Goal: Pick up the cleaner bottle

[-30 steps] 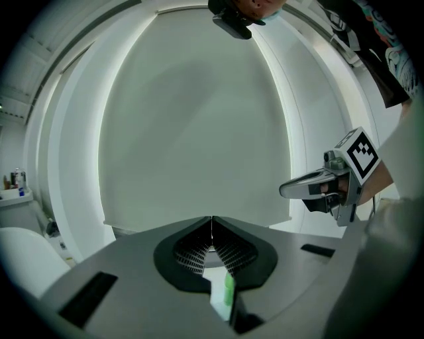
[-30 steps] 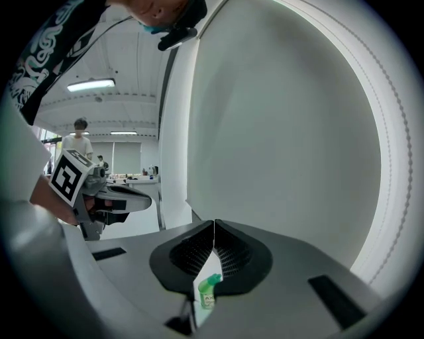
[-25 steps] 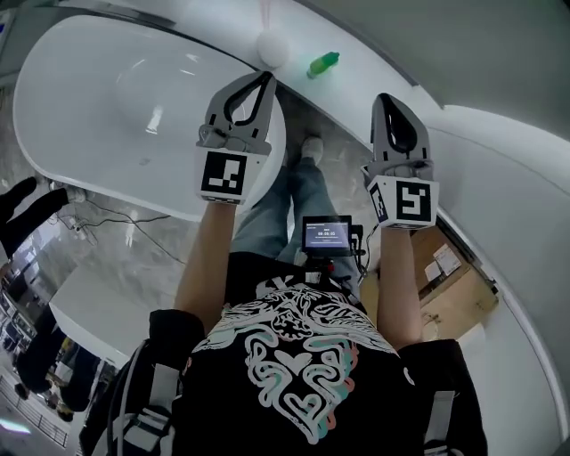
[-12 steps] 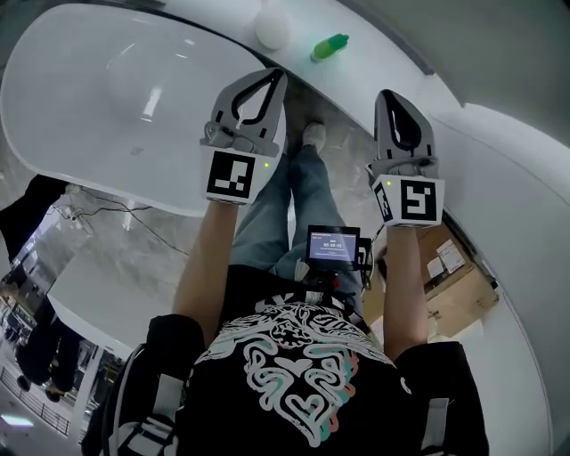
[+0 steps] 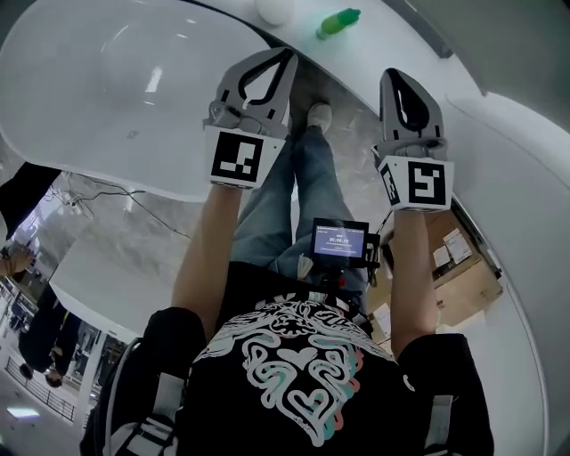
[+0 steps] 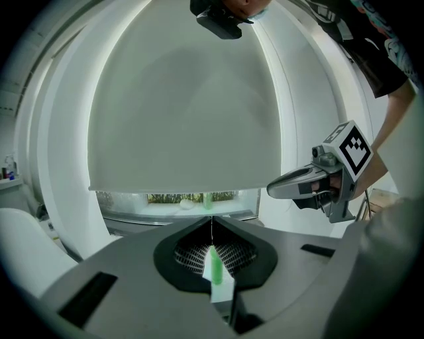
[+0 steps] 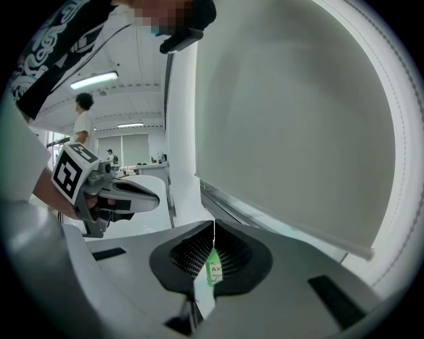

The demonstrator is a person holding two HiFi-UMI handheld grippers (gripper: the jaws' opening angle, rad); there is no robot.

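The cleaner bottle [image 5: 338, 21], green, sits on the white ledge [image 5: 392, 31] ahead of you, well apart from both tools. In the left gripper view it shows as a small green upright shape [image 6: 208, 198] under the lower edge of a pale roller blind [image 6: 185, 112]. Just beside it on the ledge, to its left, is a white round thing [image 5: 274, 9]; whether the two touch cannot be told.

A large white bathtub [image 5: 98, 98] fills the left of the head view, and its end lies under your left tool. Between the tub and the ledge is a strip of marbled floor where your shoe [image 5: 318, 116] stands. A small screen [image 5: 339, 242] hangs at your waist, and an open cardboard box [image 5: 463, 285] lies on the floor to your right.

Your left tool [image 5: 287, 55] points toward the ledge with its jaws fully together, the tips meeting in a thin line [image 6: 212, 222], and it holds nothing. Your right tool [image 5: 393, 76] is level with it, just as tightly closed [image 7: 214, 225] and empty. Green with a label shows through the gap behind its tips.
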